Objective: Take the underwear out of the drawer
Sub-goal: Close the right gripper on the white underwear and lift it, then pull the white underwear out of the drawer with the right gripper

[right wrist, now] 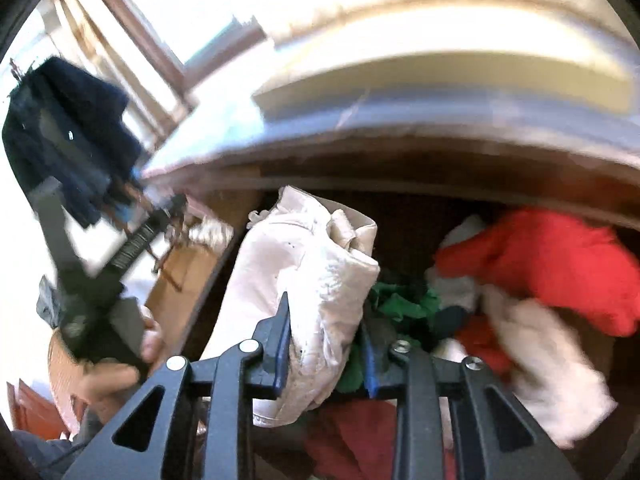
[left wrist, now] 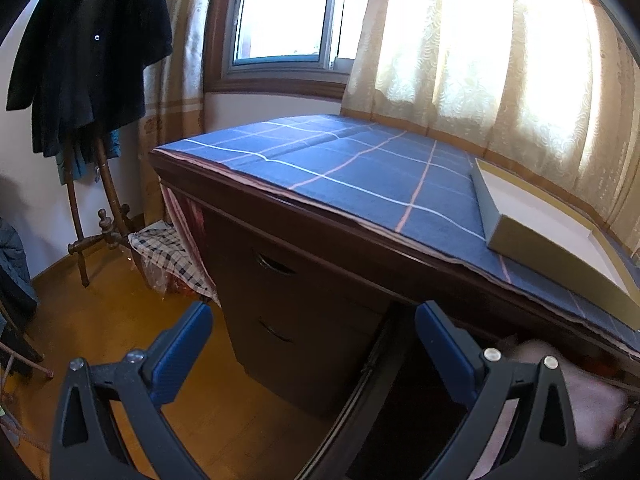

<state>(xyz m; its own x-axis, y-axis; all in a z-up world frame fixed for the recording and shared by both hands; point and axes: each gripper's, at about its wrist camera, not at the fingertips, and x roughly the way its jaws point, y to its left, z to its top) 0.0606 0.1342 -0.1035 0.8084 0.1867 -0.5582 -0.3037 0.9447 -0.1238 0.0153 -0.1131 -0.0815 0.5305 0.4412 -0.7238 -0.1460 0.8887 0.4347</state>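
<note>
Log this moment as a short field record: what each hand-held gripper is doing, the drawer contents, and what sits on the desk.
right hand-held gripper: shut on the white garment
left hand-held gripper: open, holding nothing, beside the desk
drawer: open, holding red, green and white clothes
desk top: blue checked cloth with an empty shallow box on it
background: dark coat on a wooden stand
image quality: right wrist view blurred
</note>
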